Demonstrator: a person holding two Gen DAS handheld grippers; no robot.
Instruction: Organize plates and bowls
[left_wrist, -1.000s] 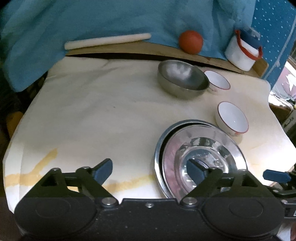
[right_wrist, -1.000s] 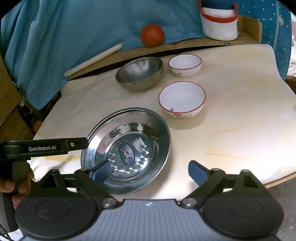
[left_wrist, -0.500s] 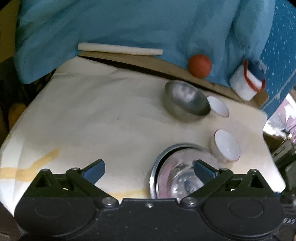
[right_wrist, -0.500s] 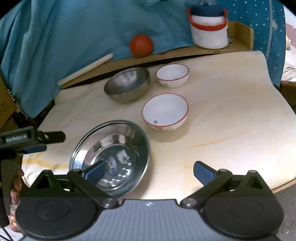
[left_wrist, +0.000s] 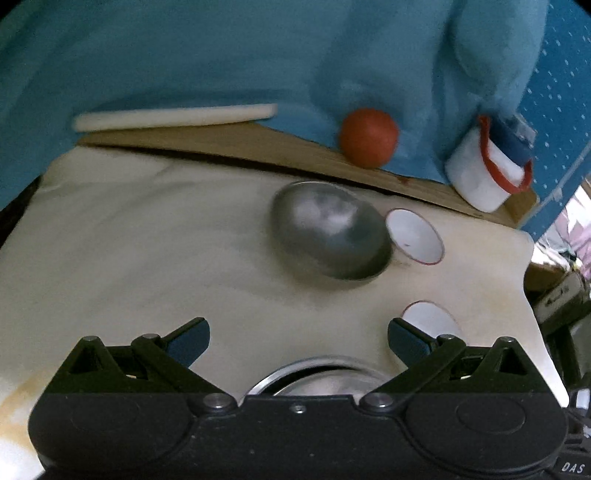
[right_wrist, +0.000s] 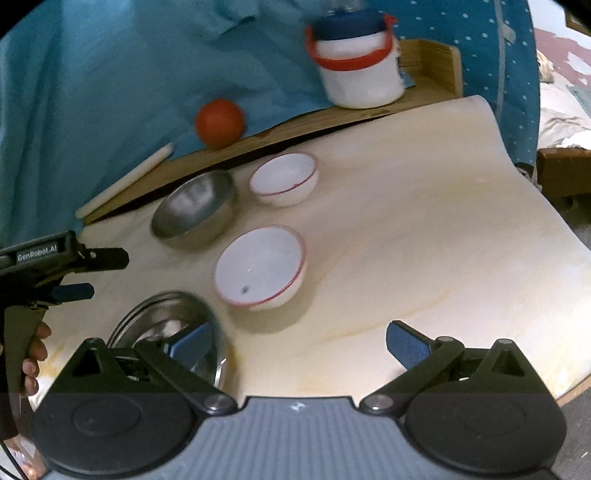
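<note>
The cream table top (right_wrist: 424, 229) fills both views, backed along its far edge by a wooden ledge (right_wrist: 424, 96) and a teal cloth (left_wrist: 184, 55). Only the right wrist view takes in the table's right edge and near right corner, and the left gripper (right_wrist: 85, 273) seen from outside at the left, with the person's fingers (right_wrist: 33, 354) curled on its handle. Only the left wrist view shows the table's far left corner.

The stacked steel plates (right_wrist: 162, 317) lie flat near the near left edge; in the left wrist view just their far rim (left_wrist: 317, 373) shows, between the finger arms. Beyond them toward the far edge the steel bowl (right_wrist: 194, 208) sits upright, mouth up. Two red-rimmed white bowls also stand mouth up: the larger white bowl (right_wrist: 260, 267) mid-table, just beside the plates, and the smaller white bowl (right_wrist: 284, 177) close to the steel bowl's right side. All of these are round, so no long axis shows.

On the ledge stand a white lidded tub (right_wrist: 358, 66) with a red handle, a red ball (right_wrist: 219, 123), and a pale rolling pin (left_wrist: 173, 116) lying along the ledge.

The left gripper (left_wrist: 299, 339) and the right gripper (right_wrist: 301, 343) both have their jaws spread wide, having just opened further, with nothing between them.
</note>
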